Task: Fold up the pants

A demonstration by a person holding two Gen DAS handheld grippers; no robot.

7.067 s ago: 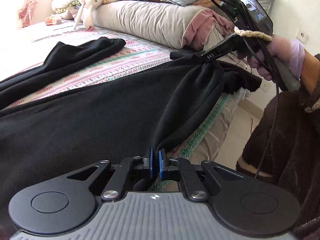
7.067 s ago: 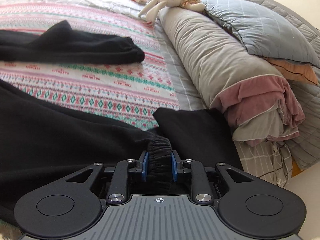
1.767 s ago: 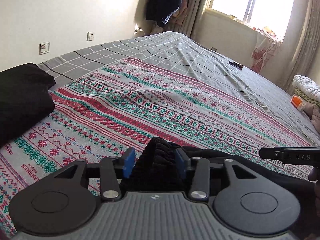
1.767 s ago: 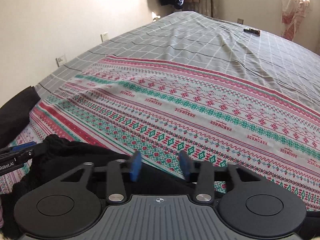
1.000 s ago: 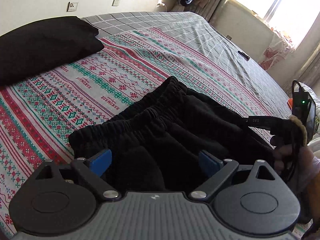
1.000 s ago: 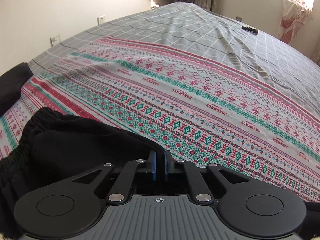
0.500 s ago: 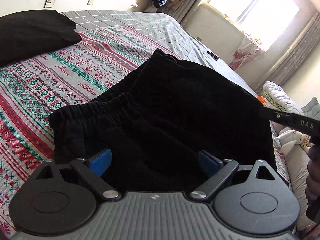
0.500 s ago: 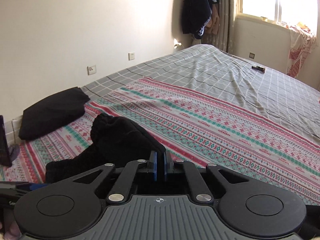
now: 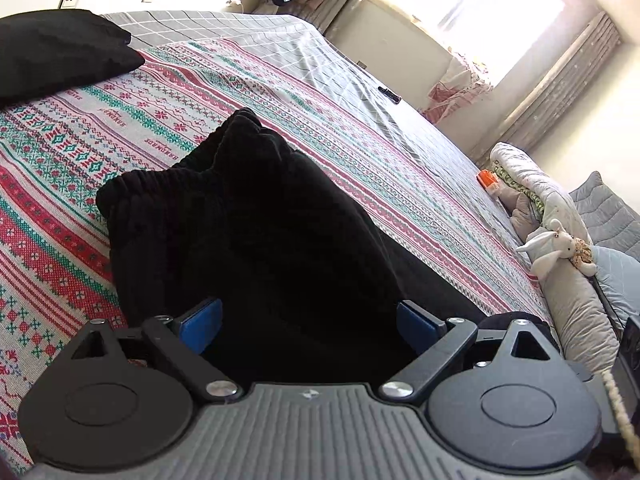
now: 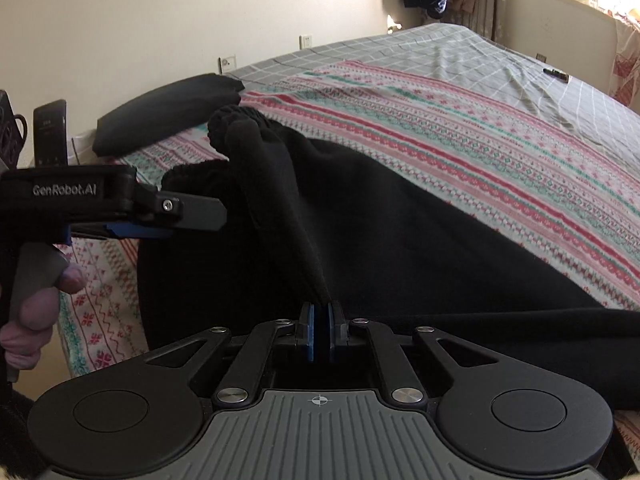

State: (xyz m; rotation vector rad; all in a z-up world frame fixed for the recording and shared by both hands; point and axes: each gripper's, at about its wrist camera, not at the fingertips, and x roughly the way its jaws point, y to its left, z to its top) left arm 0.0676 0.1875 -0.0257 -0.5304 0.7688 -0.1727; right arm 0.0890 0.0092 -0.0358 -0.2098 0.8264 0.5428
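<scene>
Pants pinched in right gripper, jaws together on cloth; left gripper spread wide, "GenRobot.AI" printed at left of frame.

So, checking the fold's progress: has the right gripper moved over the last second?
Yes. The right gripper, shut on the pants, pulled back from the patterned blanket.
</scene>
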